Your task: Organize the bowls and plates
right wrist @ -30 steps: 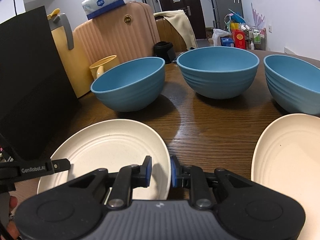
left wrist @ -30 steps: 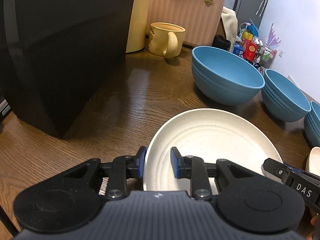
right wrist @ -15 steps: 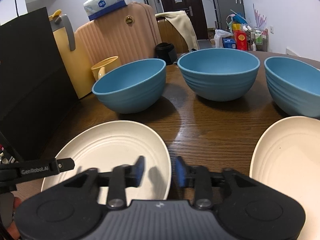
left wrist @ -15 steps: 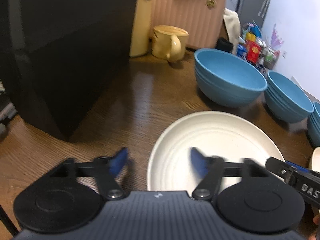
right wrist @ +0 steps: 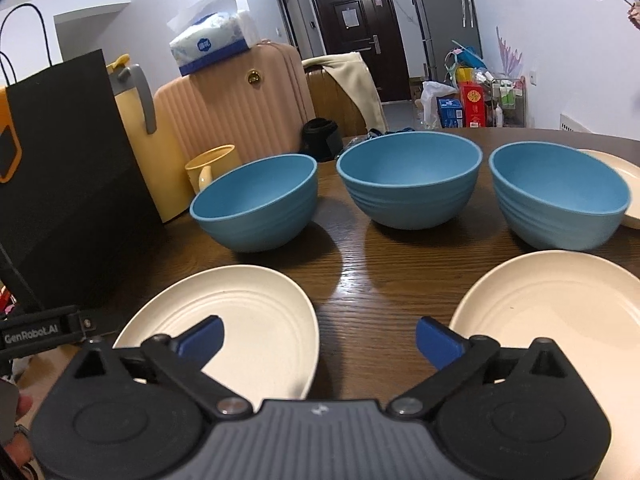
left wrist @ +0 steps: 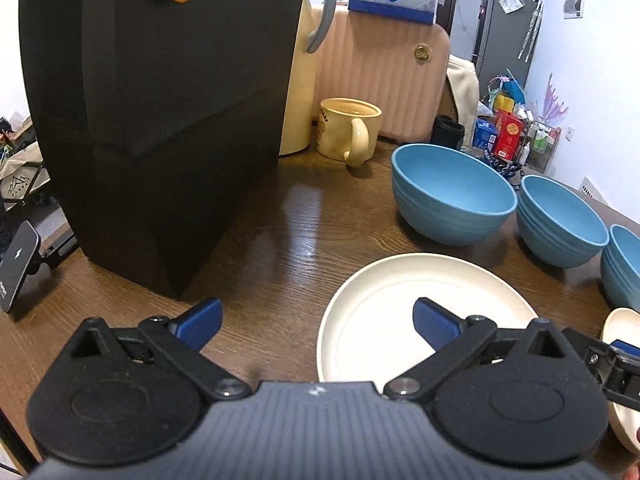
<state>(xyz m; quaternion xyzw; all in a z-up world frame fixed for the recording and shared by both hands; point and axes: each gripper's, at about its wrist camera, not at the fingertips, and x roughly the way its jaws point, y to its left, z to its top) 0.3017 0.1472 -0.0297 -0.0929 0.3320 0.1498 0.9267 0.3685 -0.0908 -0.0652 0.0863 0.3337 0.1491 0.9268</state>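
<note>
- Your left gripper [left wrist: 316, 322] has its jaws spread wide with nothing between them; they have just been opening. The near rim of the left plate [left wrist: 380, 320] lies below the gap, apart from both pads.
- Your right gripper [right wrist: 320, 338] is the same: jaws wide apart, just opened, gripping nothing. It hangs over the bare strip of bench [right wrist: 380, 280] between the left plate [right wrist: 240, 312] and the right plate [right wrist: 560, 300].
- Both plates lie flat on the bench, well apart from each other. Three blue bowls stand in a row on the far side: left bowl [right wrist: 256, 204], middle bowl [right wrist: 408, 180] and right bowl [right wrist: 560, 200]. A third plate [right wrist: 624, 188] shows behind the right bowl.
- Nothing looks stacked yet, so most of the sorting is probably ahead of you.
- Risk: a flat plate gives the pads only a thin rim. If you close on it at a shallow angle, it will likely slide away across the smooth wood.
- Risk: both grippers sit near the left plate. Reach for it with both and they may knock together.
- Risk: the black paper bag [left wrist: 160, 120] and the yellow mug [left wrist: 348, 132] stand at the far left. A wide sweep with the left plate could strike them.
- Risk: the bowls look deep and smooth-walled. A one-sided pinch on a rim may let a bowl swing or tip when lifted.
</note>
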